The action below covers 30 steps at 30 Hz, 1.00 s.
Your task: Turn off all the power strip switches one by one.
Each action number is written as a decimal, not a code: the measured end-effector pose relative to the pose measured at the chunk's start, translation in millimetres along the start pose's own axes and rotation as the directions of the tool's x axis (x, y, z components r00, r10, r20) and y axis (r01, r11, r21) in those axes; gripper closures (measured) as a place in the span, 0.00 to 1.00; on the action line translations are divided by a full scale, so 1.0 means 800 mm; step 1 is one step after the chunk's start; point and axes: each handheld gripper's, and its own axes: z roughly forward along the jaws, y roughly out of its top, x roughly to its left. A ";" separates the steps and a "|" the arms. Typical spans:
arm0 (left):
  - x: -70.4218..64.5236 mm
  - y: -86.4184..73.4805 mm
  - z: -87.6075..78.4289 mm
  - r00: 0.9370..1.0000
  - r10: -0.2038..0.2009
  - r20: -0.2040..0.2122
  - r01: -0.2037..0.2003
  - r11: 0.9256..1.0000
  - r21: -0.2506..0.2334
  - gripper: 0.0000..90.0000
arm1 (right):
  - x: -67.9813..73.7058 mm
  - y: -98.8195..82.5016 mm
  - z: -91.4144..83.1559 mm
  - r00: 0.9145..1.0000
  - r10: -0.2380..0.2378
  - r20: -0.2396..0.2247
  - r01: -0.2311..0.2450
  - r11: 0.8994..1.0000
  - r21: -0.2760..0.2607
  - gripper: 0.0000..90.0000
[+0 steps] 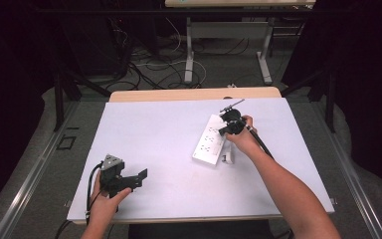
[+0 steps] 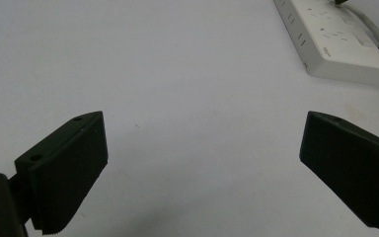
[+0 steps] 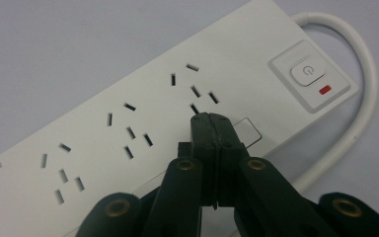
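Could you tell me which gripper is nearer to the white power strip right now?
Right. The right gripper hangs directly over the power strip, jaws shut above its sockets. The left gripper rests at the table's near left, well apart from it.

One power strip (image 1: 209, 141) with three socket groups and one switch (image 3: 308, 74); one white cable (image 3: 362, 98); two grippers, left (image 1: 138, 178) and right (image 1: 227, 127); one table (image 1: 144, 129).

White power strip (image 1: 209, 140), flat on table, switch light red
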 end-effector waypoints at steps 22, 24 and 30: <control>0.000 0.001 -0.002 1.000 0.005 0.005 -0.005 1.000 0.018 0.05 | -0.003 -0.003 0.003 1.000 0.012 -0.010 -0.012 1.000 0.001 1.00; 0.000 0.001 -0.001 1.000 0.001 0.000 -0.001 1.000 0.008 0.05 | -0.003 -0.003 0.003 1.000 0.017 -0.012 -0.017 1.000 -0.002 1.00; 0.000 0.001 -0.001 1.000 0.001 0.003 -0.001 1.000 0.011 0.05 | 0.000 -0.004 -0.002 1.000 0.010 -0.028 -0.010 1.000 -0.007 1.00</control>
